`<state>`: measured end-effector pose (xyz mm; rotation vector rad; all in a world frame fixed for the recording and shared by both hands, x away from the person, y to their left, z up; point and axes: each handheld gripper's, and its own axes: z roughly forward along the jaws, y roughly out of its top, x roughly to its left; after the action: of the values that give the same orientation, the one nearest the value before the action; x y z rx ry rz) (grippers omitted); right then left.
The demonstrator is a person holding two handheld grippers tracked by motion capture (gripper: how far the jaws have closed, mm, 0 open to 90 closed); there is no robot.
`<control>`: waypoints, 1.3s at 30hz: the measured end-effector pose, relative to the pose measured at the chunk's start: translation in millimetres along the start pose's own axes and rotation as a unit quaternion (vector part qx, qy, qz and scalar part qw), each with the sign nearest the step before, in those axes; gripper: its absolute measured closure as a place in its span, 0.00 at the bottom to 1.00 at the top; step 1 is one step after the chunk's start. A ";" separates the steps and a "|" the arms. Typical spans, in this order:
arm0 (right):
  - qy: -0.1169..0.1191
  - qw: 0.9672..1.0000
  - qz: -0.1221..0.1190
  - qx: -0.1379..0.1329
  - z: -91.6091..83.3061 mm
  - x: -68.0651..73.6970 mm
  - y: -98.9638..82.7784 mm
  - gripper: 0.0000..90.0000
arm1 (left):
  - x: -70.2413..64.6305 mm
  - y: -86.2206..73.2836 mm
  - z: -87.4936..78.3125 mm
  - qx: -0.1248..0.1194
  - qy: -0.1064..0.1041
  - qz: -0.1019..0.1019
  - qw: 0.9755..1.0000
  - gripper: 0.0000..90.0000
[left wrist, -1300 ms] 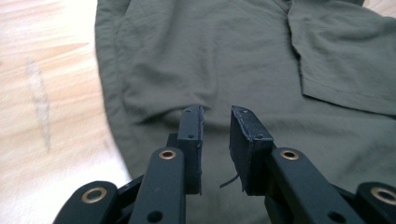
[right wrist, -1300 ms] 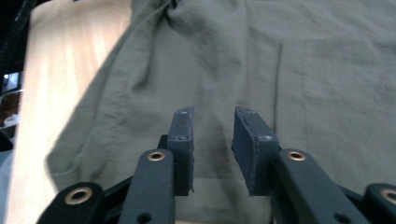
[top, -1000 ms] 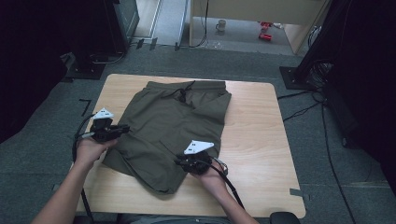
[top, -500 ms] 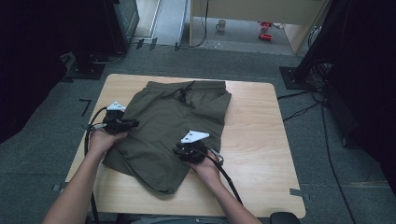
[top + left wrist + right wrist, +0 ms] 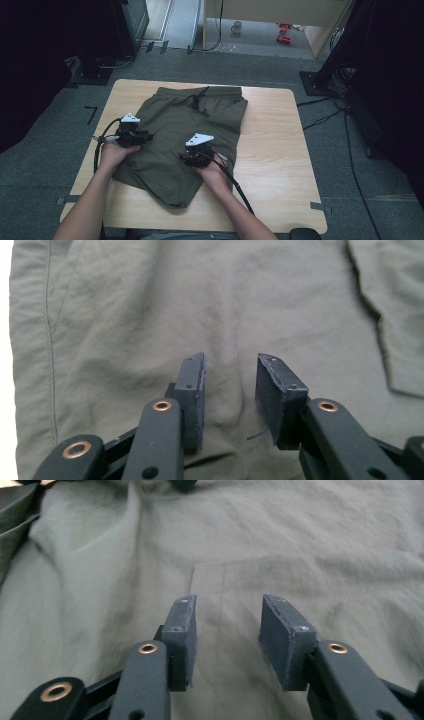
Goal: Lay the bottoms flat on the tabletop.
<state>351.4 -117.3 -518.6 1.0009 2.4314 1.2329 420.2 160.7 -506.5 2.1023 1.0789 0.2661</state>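
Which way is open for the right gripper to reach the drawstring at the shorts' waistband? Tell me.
Probably straight ahead: the right gripper stands open over the olive shorts, and only flat cloth lies between it and the drawstring.

Right tongs parted, just opening, nothing gripped, over creased olive shorts

black tool with blue-grey pads, brass rivets, white three-cornered plate, black cable; bare forearms.

Olive-green shorts — plain, unpatterned — on a pale wood-grain table; each tool's pads black.
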 end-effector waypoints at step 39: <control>-0.038 0.999 0.015 0.031 16.7 -4.8 19.7 0.95 | -2.0 -9.5 0.1 -0.033 -0.001 0.000 0.999 0.62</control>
<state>372.3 -102.1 -513.9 1.0858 2.4184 1.1129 413.1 162.6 -512.9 2.0440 1.0548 0.2964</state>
